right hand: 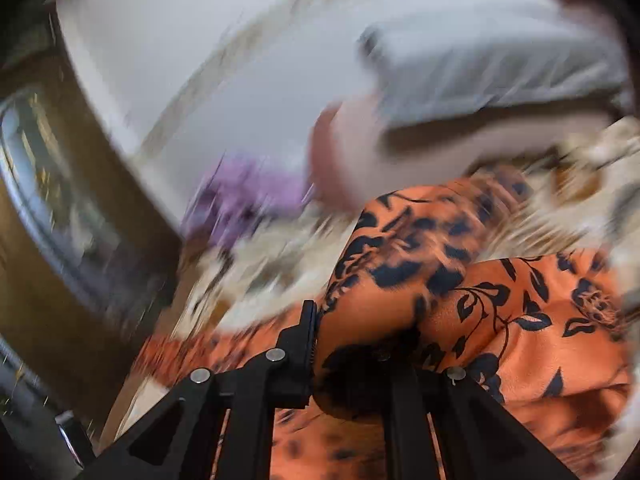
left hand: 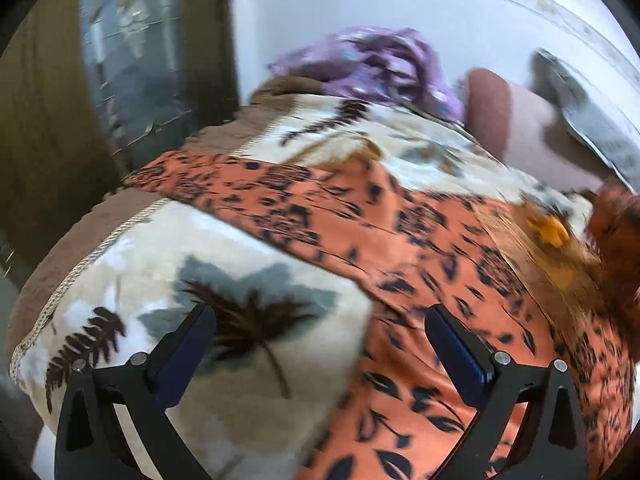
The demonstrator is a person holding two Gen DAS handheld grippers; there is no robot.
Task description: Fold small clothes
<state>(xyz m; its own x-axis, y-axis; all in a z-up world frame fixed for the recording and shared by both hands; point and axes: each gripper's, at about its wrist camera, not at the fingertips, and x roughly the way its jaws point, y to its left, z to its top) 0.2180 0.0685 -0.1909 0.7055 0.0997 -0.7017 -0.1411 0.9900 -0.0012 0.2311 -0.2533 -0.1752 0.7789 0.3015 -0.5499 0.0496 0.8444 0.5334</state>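
An orange garment with a dark flower print (left hand: 360,216) lies spread across a leaf-patterned blanket (left hand: 208,248). My left gripper (left hand: 324,332) hovers over it, open, with nothing between its fingers (left hand: 188,344); one finger is above the blanket, the other above the orange cloth. At the right edge of the left wrist view a blurred part of the garment (left hand: 612,228) is lifted. In the right wrist view my right gripper (right hand: 356,344) is shut on a bunched fold of the orange garment (right hand: 400,280), which drapes over and hides its right finger.
A crumpled purple garment (left hand: 384,68) lies at the blanket's far end, with a pink pillow (left hand: 512,120) and a grey cushion (right hand: 480,68) beside it. A brown wardrobe with a mirrored panel (left hand: 132,72) stands on the left, in front of a white wall (left hand: 400,4).
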